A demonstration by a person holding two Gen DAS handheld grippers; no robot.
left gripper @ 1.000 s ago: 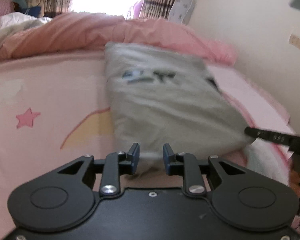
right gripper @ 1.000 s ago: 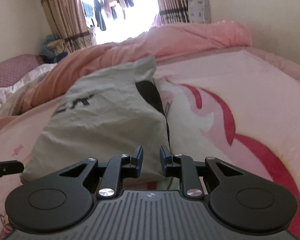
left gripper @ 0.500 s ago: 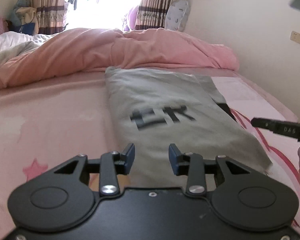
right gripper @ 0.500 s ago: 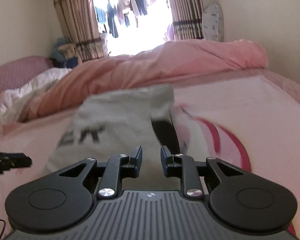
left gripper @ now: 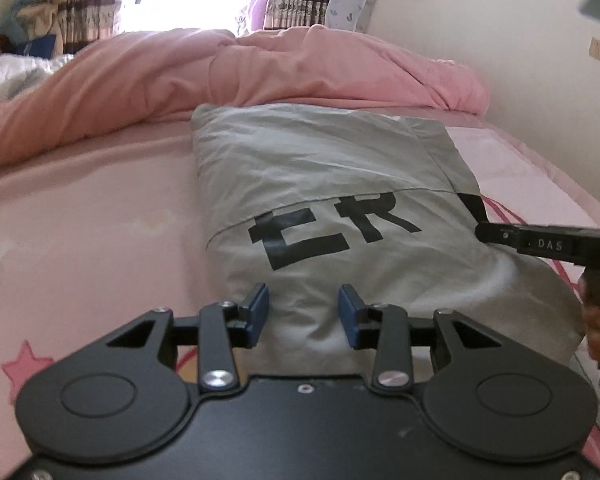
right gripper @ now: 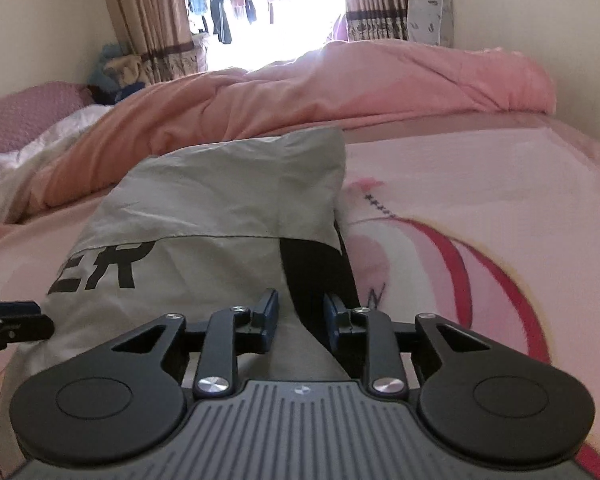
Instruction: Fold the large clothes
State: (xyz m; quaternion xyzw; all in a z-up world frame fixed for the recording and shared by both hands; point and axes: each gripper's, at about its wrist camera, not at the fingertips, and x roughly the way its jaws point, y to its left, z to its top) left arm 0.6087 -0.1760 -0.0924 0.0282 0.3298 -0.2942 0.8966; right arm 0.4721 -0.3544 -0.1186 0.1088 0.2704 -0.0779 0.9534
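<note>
I have the grey garment [left gripper: 340,208] lying folded into a long panel on the pink bed sheet [left gripper: 92,220], its far end just short of the bunched pink duvet [left gripper: 260,68], its near end under both of my tools. It runs away from me down the bed, so both near corners are within reach at once.

My left tool [left gripper: 303,314] hangs over the near left part of the cloth. Its jaws are opening, and the blue pads [left gripper: 260,312] stand apart with cloth showing below them but nothing pinched. My right tool [right gripper: 298,320] sits over the near right edge, above the black strip [right gripper: 316,276] of the garment; its jaws are opening too, and it grips nothing as far as I can see.

I judge both tools let go here because this fold is laid down. The black letters [left gripper: 332,236] face up, so the printed side ends outermost. At least 1 more fold, near end to far, looks likely.
</note>
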